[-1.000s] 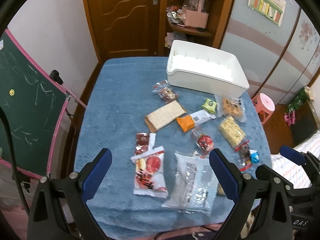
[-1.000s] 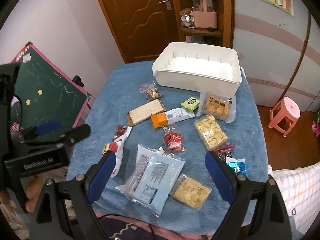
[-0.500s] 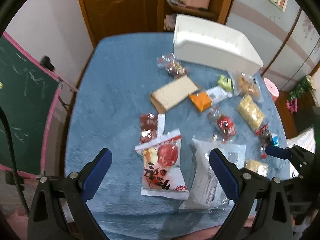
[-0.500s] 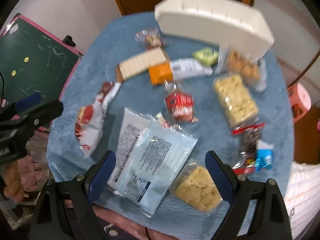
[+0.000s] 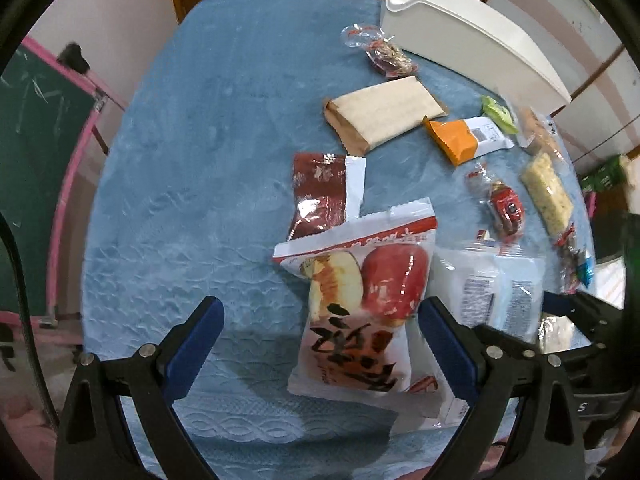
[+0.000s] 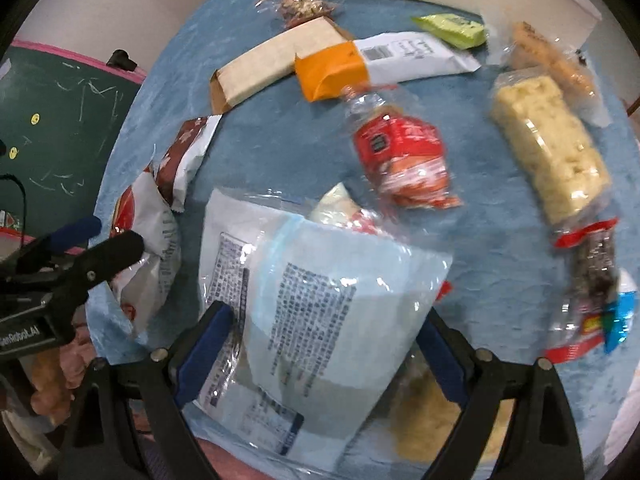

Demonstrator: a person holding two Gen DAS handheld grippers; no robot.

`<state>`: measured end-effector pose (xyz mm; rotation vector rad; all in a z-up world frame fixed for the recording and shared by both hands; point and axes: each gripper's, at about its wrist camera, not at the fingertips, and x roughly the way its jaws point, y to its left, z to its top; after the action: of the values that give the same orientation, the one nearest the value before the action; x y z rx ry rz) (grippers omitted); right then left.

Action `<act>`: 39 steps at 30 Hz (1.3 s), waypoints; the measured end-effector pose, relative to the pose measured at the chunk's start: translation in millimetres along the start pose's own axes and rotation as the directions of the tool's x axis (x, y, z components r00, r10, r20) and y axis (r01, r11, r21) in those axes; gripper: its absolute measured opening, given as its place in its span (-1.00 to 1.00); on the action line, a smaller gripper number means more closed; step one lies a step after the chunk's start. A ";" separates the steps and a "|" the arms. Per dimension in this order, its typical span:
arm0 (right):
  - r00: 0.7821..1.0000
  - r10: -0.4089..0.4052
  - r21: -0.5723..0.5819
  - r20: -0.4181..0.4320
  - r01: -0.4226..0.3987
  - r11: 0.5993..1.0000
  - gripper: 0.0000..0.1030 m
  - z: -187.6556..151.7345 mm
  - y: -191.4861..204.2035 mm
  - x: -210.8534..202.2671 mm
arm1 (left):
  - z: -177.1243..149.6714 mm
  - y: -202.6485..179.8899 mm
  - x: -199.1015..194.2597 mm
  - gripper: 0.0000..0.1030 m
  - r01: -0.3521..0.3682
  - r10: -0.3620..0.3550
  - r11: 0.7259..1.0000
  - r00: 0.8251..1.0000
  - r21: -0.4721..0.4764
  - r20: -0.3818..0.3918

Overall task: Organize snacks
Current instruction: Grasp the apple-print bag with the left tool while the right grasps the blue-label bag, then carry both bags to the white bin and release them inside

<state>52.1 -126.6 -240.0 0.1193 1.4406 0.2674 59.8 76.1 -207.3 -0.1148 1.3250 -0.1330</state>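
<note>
Several snack packets lie on a blue tablecloth [image 5: 192, 168]. My left gripper [image 5: 320, 340] is open and low over the red-and-white apple-picture bag [image 5: 360, 300], whose lower half lies between the fingers. My right gripper [image 6: 324, 344] is open around the pale blue flat packet [image 6: 320, 304], close above it. That packet also shows in the left wrist view [image 5: 488, 292]. The white bin [image 5: 472, 32] stands at the table's far side.
Further out lie a brown cracker pack [image 5: 380, 116], an orange-and-white bar [image 6: 360, 64], a red candy pack [image 6: 404, 156], a yellow rice-cake pack [image 6: 548, 144], a dark red sachet [image 5: 320, 192] and a green packet [image 6: 452, 28]. A green chalkboard [image 5: 32, 152] stands left of the table.
Both grippers have come down and forward towards the table. The apple bag and the pale blue packet now sit between the open fingers. No packet has moved.
</note>
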 end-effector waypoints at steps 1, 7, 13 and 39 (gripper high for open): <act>1.000 0.000 0.001 0.000 0.000 1.000 0.95 0.5 1.7 1.9 | -0.9 2.3 1.6 0.89 0.014 -0.014 1.000 1.000 -0.010 -0.005; 1.000 -0.028 -0.017 0.004 0.028 0.999 0.97 2.3 10.8 8.7 | -2.9 5.9 20.5 0.89 0.069 -0.072 0.997 0.995 -0.041 -0.072; 0.999 -0.022 -0.028 0.027 0.023 0.999 0.50 -2.6 12.0 2.2 | -6.6 -2.5 47.1 0.89 0.099 -0.105 0.994 0.985 -0.047 -0.140; 0.883 -0.079 0.015 0.464 0.081 0.997 -0.26 52.6 -28.2 -200.5 | 72.3 -93.6 -142.1 -0.05 -0.059 -0.056 0.962 0.912 0.266 0.406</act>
<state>85.8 -200.2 -47.1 0.1104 0.9629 0.1591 93.3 7.3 -39.0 0.0908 0.8745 -0.2742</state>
